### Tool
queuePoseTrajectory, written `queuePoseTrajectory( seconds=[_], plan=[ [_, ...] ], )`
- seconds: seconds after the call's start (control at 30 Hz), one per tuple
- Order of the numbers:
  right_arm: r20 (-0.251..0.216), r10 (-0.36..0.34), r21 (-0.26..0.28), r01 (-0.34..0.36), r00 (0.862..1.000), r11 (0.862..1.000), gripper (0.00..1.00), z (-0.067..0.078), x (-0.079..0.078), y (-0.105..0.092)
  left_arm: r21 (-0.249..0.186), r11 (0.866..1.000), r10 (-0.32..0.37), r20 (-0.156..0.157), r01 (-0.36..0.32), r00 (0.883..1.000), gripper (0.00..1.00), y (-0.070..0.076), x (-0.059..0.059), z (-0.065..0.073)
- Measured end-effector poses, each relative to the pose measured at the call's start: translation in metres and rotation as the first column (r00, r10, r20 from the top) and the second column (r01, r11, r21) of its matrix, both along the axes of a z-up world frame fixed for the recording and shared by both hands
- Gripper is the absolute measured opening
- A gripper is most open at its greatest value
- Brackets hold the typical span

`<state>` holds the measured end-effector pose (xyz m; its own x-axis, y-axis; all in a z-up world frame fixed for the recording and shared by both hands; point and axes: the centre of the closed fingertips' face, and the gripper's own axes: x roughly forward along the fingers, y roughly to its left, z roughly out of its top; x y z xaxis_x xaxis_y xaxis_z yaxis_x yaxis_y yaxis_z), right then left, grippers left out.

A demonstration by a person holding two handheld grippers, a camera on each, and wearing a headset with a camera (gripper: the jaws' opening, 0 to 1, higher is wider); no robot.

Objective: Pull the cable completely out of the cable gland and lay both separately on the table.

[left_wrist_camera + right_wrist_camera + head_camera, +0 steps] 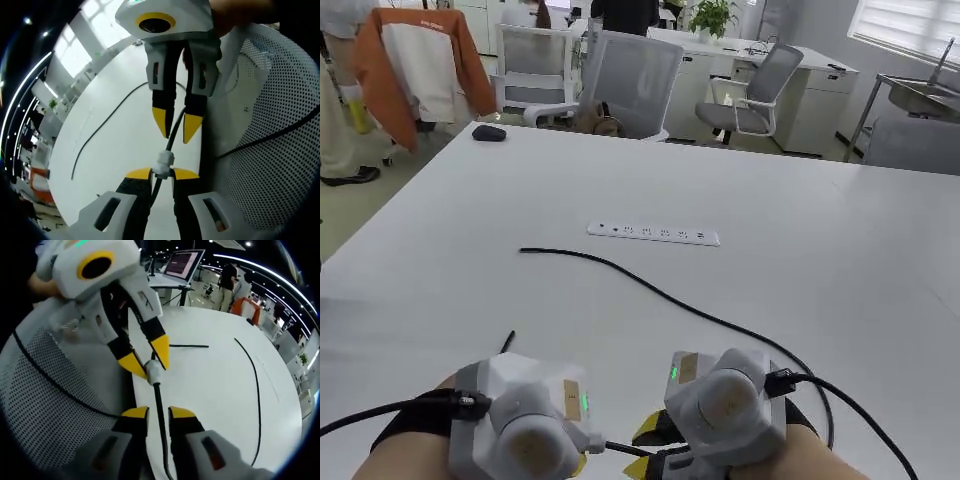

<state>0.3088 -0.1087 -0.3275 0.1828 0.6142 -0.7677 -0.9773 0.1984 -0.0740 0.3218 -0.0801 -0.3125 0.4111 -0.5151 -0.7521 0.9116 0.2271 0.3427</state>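
Left gripper [585, 455] and right gripper [645, 448] meet tip to tip; cable [660, 295] trails over table [800, 260] beyond gland [162, 162]. Left gripper view: jaws pinch gland; weak pinch, and it likely slides off with the cable. Right gripper view: jaws clamp cable just beside gland, whose long axis follows the cable, pointing at these jaws.

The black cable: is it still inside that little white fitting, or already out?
Still in: the cable runs straight into the white cable gland, which the left gripper holds.
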Motion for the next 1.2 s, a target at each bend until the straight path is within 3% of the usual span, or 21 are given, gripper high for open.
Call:
queuePoseTrajectory(
  seconds=[0.2, 0.43, 0.53, 0.7, 1.0, 1.2],
  plan=[
    [0.04, 0.021, -0.062, -0.018, 0.999, 0.998, 0.02, -0.005, 0.002, -0.007, -0.011, 1.0, -0.012, 0.0, 0.012, 1.0, 0.17, -0.003, -0.001, 0.001],
    [0.055, 0.006, -0.066, -0.002, 0.998, 0.998, 0.02, -0.005, 0.004, -0.008, -0.019, 1.0, -0.005, 0.002, 0.005, 1.0, 0.17, -0.003, 0.0, 0.003],
    [0.064, 0.004, -0.123, 0.004, 0.998, 0.992, 0.02, -0.012, 0.007, -0.017, -0.012, 1.0, 0.004, 0.002, -0.004, 1.0, 0.17, -0.001, 0.001, 0.002],
    [0.046, -0.038, -0.173, 0.045, 0.998, 0.984, 0.02, -0.02, 0.01, -0.029, -0.012, 1.0, 0.013, 0.005, -0.013, 1.0, 0.17, 0.001, 0.003, 0.002],
    [0.026, -0.138, -0.302, 0.14, 0.99, 0.943, 0.03, -0.035, 0.016, -0.061, -0.008, 1.0, 0.024, 0.004, -0.024, 1.0, 0.17, 0.003, 0.004, 0.001],
    [0.009, -0.182, -0.32, 0.175, 0.983, 0.931, 0.04, -0.037, 0.017, -0.07, -0.009, 1.0, 0.026, 0.003, -0.026, 1.0, 0.17, 0.002, 0.005, 0.001]
  ],
)
